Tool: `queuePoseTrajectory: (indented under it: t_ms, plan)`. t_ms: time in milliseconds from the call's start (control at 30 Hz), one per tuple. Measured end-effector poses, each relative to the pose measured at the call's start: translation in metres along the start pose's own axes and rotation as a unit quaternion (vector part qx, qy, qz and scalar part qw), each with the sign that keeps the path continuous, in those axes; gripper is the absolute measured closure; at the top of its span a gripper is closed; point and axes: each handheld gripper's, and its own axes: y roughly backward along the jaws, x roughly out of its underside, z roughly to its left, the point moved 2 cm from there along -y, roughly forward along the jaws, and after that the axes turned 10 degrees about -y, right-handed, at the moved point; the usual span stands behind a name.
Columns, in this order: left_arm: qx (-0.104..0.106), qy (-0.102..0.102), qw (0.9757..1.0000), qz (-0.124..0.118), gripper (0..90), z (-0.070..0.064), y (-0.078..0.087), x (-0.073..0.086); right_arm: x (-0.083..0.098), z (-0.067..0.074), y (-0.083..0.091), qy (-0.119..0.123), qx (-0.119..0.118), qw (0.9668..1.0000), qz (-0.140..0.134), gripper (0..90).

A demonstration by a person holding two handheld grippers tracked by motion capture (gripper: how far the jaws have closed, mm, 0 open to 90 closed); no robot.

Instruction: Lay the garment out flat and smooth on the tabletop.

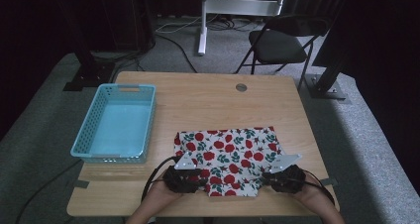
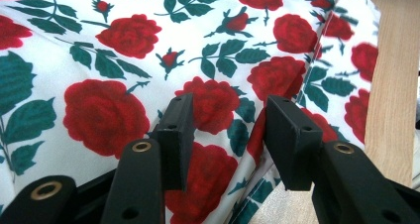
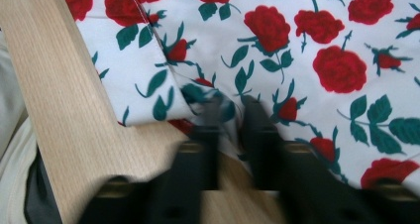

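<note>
Basically, L gripper (image 1: pixel 199 178) fingers spread over rose cloth (image 1: pixel 228 152), R gripper (image 1: pixel 265 179) fingers pinching its edge; blue basket (image 1: pixel 81 145) sits well left.

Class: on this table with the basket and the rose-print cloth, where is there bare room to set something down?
Bare wood lies behind the cloth up to the table far edge, and right of the basket. The basket looks empty. The near edge is crowded by both grippers.

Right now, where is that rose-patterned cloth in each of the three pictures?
High view: the rose-patterned cloth lies near the table's front edge, right of the blue basket.
Left gripper view: it covers most of the picture, behind the black jaws.
Right gripper view: it fills the upper right.
Shared landmark: the light wooden table.
</note>
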Motion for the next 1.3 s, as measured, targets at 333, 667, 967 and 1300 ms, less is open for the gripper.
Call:
queuePoseTrajectory:
  t_ms: [333, 667, 967, 1300]
  plan:
    - [0.008, 0.012, 0.9998, -0.013, 51.6, 0.005, 0.006, -0.009, -0.028, -0.016, 0.012, -0.032, 0.022, 0.9972, -0.063, 89.8]
    - [0.013, -0.012, 0.9994, 0.031, 44.4, 0.004, 0.003, -0.021, -0.055, -0.066, -0.013, -0.126, 0.054, 0.9896, -0.046, 89.8]
    - [0.007, -0.037, 0.9979, 0.053, 52.2, -0.001, -0.003, -0.029, -0.055, -0.087, -0.034, -0.177, 0.050, 0.9826, -0.026, 89.7]
    - [0.014, -0.085, 0.9957, 0.032, 89.0, -0.008, 0.005, -0.043, -0.059, -0.089, -0.026, -0.176, 0.048, 0.9825, -0.037, 89.7]
